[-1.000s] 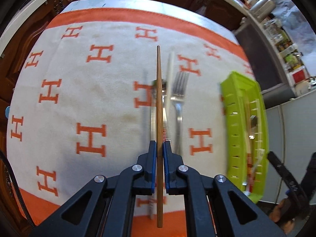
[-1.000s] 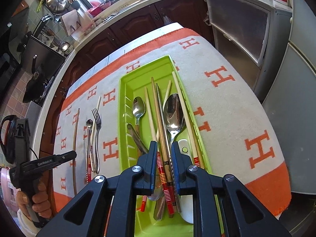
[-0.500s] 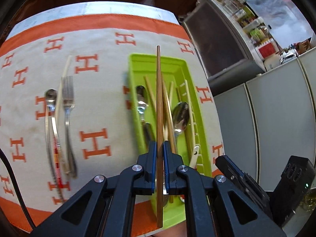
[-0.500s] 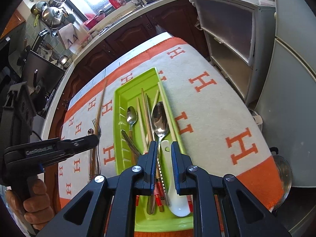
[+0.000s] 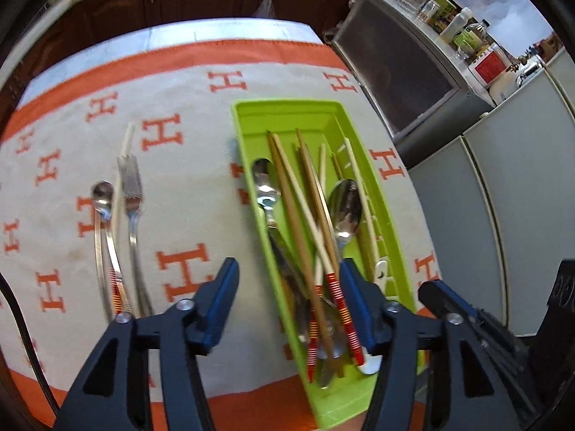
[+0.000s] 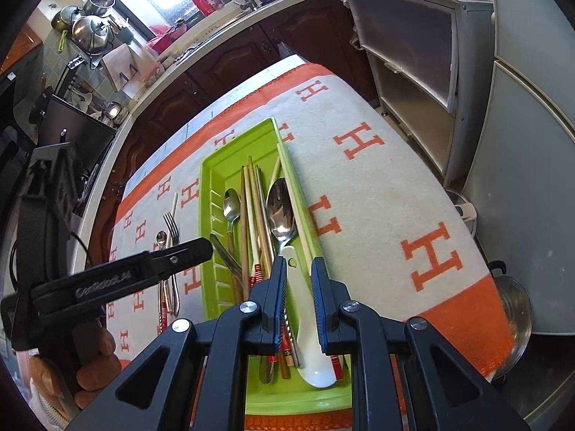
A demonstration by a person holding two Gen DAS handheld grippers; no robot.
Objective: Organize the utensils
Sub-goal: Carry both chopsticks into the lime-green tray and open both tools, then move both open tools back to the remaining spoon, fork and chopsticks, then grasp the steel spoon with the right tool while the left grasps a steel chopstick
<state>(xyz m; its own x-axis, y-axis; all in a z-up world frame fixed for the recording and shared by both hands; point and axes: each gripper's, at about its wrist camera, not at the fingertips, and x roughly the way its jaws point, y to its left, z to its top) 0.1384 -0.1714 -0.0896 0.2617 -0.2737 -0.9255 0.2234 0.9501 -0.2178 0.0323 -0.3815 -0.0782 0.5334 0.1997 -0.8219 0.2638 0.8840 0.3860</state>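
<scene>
Green plastic tray on the table holds the brown chopstick among spoons; left gripper fingers have just been opening, nothing between them, while right gripper fingers stand narrowly apart, gripping nothing

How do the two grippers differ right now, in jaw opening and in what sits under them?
The left gripper has just been opening, its jaws now wide apart with nothing pinched; the right gripper keeps a narrow gap and grips nothing. The left hangs over the brown chopstick lying in the green tray; the right hangs over the white spoon. Both have blue pads and point down at that tray.
</scene>
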